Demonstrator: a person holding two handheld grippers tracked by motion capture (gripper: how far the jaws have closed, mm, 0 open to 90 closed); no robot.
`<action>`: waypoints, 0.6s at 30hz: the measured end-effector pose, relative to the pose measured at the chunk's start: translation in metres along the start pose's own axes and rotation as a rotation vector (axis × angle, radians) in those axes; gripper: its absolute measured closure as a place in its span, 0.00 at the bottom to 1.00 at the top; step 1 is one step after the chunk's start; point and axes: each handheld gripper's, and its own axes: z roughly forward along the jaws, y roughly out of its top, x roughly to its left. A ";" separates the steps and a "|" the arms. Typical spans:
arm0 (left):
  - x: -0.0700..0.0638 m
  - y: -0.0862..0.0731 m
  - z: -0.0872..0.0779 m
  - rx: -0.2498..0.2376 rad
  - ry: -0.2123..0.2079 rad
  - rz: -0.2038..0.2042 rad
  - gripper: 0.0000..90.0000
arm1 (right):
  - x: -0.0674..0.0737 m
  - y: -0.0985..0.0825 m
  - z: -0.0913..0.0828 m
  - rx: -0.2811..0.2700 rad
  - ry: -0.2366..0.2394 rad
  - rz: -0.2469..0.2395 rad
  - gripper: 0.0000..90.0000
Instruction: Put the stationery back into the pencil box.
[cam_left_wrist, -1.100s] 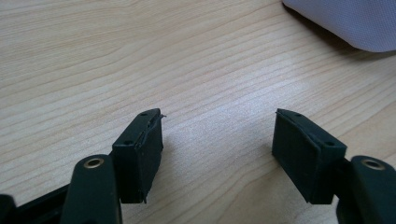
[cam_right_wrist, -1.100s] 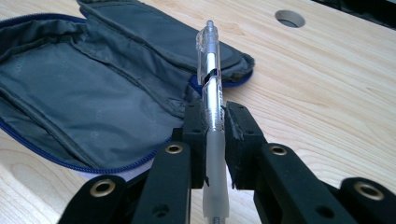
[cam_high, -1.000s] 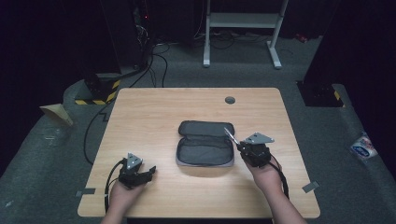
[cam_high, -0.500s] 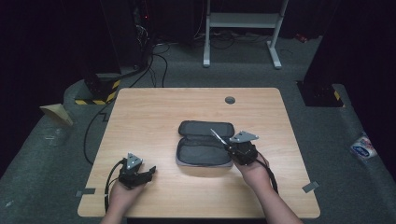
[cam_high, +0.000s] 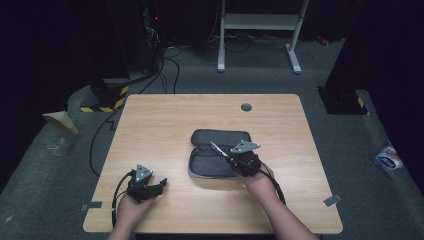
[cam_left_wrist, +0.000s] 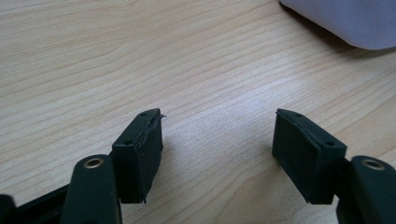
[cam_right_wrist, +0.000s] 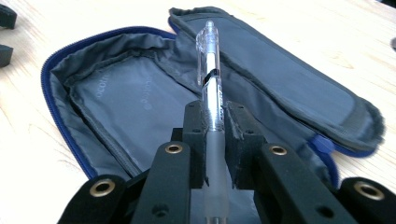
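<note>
A grey pencil case (cam_high: 216, 152) with blue zip edging lies unzipped and spread flat in the middle of the wooden table (cam_high: 165, 120). Its grey lining (cam_right_wrist: 126, 107) faces up. My right gripper (cam_high: 231, 157) hovers over the case's right half, shut on a clear pen (cam_right_wrist: 211, 79) that points up and away over the lining; the same pen (cam_high: 218, 149) slants to the upper left in the high view. My left gripper (cam_high: 159, 186) rests low near the table's front left, open, with bare wood between its jaws (cam_left_wrist: 217, 149).
A round cable hole (cam_high: 246, 107) sits near the table's far edge. A corner of the case (cam_left_wrist: 345, 21) lies at the top right of the left gripper view. Cables, a white stand and a dark box stand on the floor beyond the table.
My right gripper has carried the pen leftward from the case's right edge to over its open lining. The left gripper has stayed put.
</note>
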 end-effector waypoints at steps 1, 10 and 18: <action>0.000 0.000 0.000 0.000 0.000 0.000 0.37 | 0.002 0.001 0.002 0.003 0.003 -0.001 0.88; 0.000 0.000 0.000 0.000 0.000 -0.001 0.37 | 0.014 0.009 0.010 0.008 0.047 -0.031 0.88; 0.000 0.000 0.000 0.000 -0.001 -0.001 0.37 | 0.022 0.010 0.018 0.028 0.068 -0.045 0.88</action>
